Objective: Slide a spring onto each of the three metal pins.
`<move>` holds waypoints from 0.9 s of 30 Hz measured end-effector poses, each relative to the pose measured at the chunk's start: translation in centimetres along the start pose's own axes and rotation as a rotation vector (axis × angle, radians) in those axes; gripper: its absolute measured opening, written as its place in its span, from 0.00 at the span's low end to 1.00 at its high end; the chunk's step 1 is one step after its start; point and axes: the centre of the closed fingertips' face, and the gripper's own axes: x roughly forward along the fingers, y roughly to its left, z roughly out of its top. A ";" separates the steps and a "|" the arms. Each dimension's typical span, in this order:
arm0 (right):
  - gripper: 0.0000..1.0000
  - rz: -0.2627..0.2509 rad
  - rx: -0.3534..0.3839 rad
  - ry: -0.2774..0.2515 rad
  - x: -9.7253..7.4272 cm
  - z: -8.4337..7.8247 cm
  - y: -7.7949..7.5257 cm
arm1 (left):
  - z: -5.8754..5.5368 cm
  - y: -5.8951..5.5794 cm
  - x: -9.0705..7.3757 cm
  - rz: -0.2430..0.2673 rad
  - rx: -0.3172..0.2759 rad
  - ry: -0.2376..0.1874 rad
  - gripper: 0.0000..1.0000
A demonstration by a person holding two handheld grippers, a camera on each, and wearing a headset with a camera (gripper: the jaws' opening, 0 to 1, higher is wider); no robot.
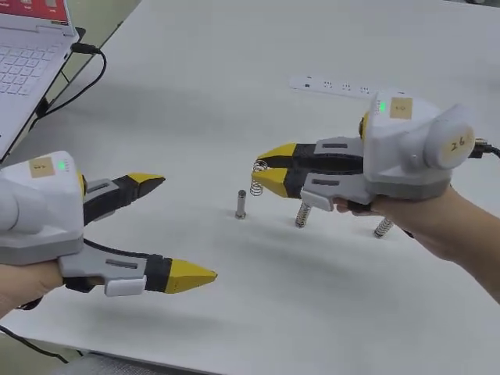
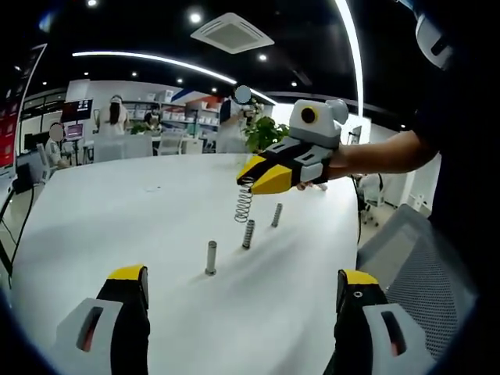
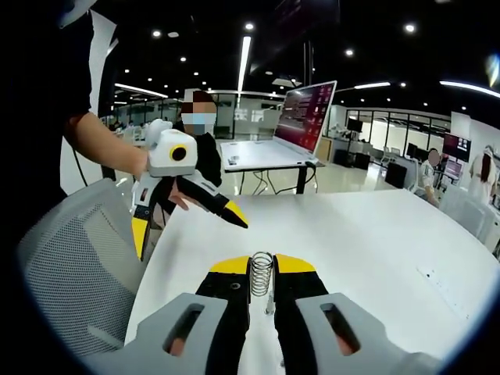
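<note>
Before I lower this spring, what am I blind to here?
1. Head view: middle pin's top, behind the right gripper; end pin's top, behind the hand.
2. Right gripper view: bare pin, largely hidden by the held spring and jaws.
3. Head view: laptop screen, cut off by the edge.

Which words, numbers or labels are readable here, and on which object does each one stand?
"26": handwritten, round tag at the rear of the right claw.
Yellow stickers on top of the right claw and the left claw: marks too small to read.
Laptop screen and keys: too blurred to read.
</note>
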 end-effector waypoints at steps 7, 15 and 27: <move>0.08 -0.015 0.008 -0.001 0.9 0.2 -0.9 | -0.2 0.1 -0.5 0.007 -0.004 -0.001 0.98; 0.08 -0.008 0.023 0.015 2.0 -0.4 -1.2 | -0.3 0.4 -0.9 0.018 -0.006 -0.003 0.98; 0.08 -0.007 0.045 0.051 2.7 -2.1 -1.7 | -0.7 0.7 -1.1 0.027 -0.014 -0.002 0.98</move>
